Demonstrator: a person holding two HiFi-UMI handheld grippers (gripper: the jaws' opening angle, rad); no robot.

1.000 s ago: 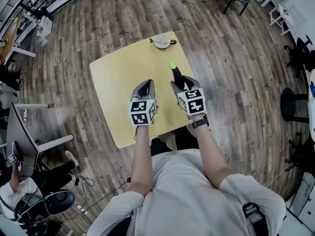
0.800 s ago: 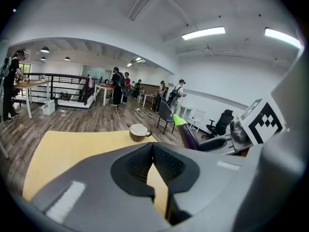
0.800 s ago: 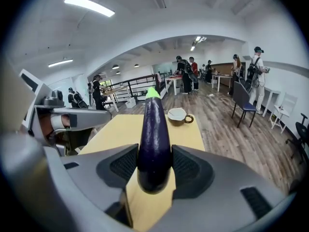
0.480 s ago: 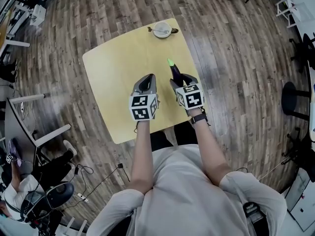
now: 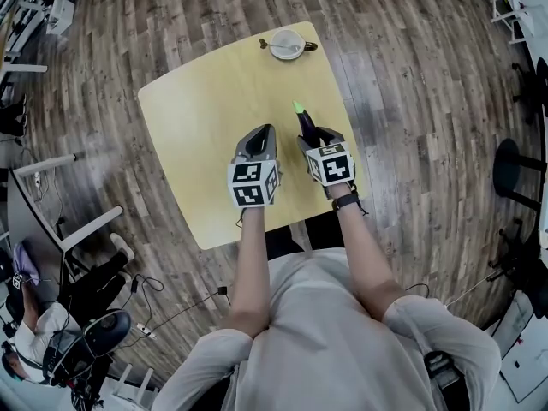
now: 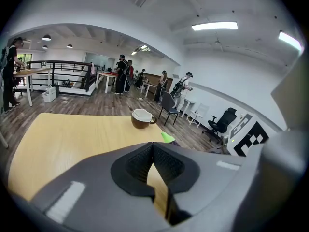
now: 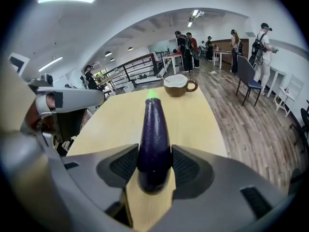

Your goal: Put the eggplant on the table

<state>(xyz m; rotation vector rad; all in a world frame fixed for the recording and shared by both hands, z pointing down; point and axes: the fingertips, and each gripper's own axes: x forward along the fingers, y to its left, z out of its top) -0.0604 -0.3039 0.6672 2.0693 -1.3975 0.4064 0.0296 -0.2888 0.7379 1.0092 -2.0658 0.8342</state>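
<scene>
A dark purple eggplant [image 5: 303, 119] with a green tip [image 7: 153, 129] sticks forward out of my right gripper [image 5: 310, 135], whose jaws are shut on its thick end [image 7: 154, 164]. It hangs close over the near right part of the yellow table [image 5: 193, 118]; contact with the top cannot be told. Just to the left, my left gripper [image 5: 259, 137] hovers over the table with its jaws shut and empty [image 6: 152, 145]. The eggplant's green tip [image 6: 167, 137] peeks past it in the left gripper view.
A brown cup with a white inside [image 5: 284, 45] stands at the table's far edge [image 7: 177, 86]. The table's right edge runs close beside the right gripper. Around it are wooden floor, a black stool [image 5: 505, 171] at right, desks and seated people at left.
Both grippers have sunk toward the tabletop, the right one still carrying the eggplant. The jaws look the same.
</scene>
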